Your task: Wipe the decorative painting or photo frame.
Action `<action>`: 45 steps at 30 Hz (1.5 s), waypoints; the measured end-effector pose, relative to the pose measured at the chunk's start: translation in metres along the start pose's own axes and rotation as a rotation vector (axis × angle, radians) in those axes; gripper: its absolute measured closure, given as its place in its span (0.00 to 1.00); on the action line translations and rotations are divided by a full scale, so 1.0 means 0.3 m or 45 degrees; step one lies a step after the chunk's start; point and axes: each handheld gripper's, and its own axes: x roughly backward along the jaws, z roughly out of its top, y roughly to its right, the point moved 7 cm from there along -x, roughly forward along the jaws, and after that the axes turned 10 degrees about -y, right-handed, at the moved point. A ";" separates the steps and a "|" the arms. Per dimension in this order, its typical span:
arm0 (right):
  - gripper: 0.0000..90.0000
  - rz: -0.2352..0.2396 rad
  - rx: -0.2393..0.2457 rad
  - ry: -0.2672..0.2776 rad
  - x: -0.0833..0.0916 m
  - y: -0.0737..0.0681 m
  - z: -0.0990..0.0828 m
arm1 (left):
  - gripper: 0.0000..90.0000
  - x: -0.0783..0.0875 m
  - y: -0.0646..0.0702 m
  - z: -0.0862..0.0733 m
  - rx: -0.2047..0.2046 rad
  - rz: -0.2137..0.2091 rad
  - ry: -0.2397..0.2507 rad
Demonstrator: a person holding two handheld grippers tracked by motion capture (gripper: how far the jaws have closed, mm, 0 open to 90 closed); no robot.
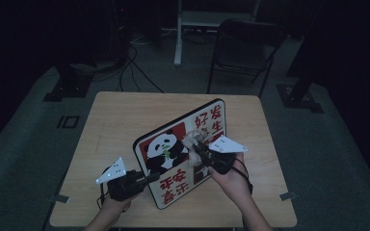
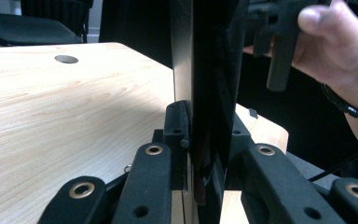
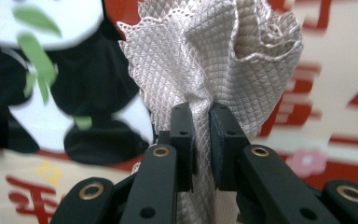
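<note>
1. High view, near edge: left hand-held gripper (image 1: 149, 178) sits low at the near-left, jaws clamped on the near-left edge of the panda board (image 1: 180, 149), propping it up on its bottom edge on the table (image 1: 111, 125).
2. Left gripper view confirms it: both jaws pinch the thin black edge of the board (image 2: 205, 93), which stands close to vertical, printed face turned towards the right hand.
3. Right hand-held gripper (image 1: 195, 144) comes in from the near-right, jaws pressed together on a bunched white cloth (image 1: 191, 140). Right gripper view: cloth (image 3: 214, 60) is nipped between the jaws and fans out ahead of them.
4. Key relation: the board face lies straight ahead of the cloth, at or just off contact around the middle of the face, right of the panda (image 1: 165, 150). Actual contact is hard to call. Board's long axis runs near-left to far-right, so I'd expect wipe strokes to run that way.
5. Right hand does the wiping; left just holds the board steady.
6. No containers on the table. Far side: a folding chair (image 1: 243, 48) on the floor.
</note>
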 end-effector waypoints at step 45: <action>0.90 0.078 -0.087 -0.269 -0.059 -0.014 -0.290 | 0.87 0.000 -0.002 0.003 0.002 -0.001 0.020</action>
